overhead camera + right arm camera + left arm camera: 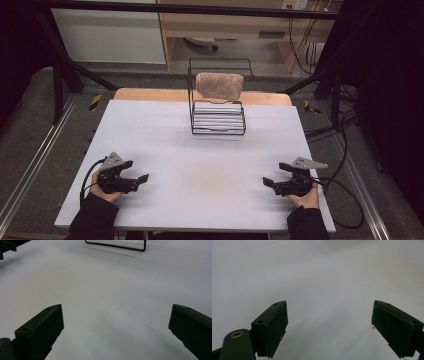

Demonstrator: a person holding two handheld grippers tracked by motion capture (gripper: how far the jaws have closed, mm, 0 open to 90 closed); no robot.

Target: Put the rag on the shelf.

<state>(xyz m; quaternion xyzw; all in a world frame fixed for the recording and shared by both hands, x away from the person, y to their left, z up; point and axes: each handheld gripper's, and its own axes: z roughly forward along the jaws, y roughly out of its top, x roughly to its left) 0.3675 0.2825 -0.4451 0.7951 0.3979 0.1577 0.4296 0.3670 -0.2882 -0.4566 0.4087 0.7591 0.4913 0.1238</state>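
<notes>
A pale white tabletop point(200, 165) sits inside a dark metal frame, with grey floor around it and a wooden desk behind. The landmark is a black wire rack point(218, 116) standing at the far middle of the table, with a stack of white plates point(218, 119) lying inside it. A brown fuzzy towel point(219, 85) is draped over the rack's upright back, above the plates.

Well to the near left of the rack, the person's left hand holds the left gripper point(141, 178) low over the bare surface. In the left gripper view its two black jaws stand spread wide with nothing between them.

Well to the near right of the rack, the right gripper point(267, 182) mirrors it, jaws also spread apart and empty. The right gripper view shows a stretch of the rack's bottom wire at the top edge.

Both grippers are far from the towel and touch nothing.

Likely risks from here: the rack looks light, so pulling the towel sideways or towards the person could drag or tip it and rattle the plates. A jaw closing too deep could catch the wire along with the cloth. Pinching only a thin edge of the soft towel could let it slip free.
</notes>
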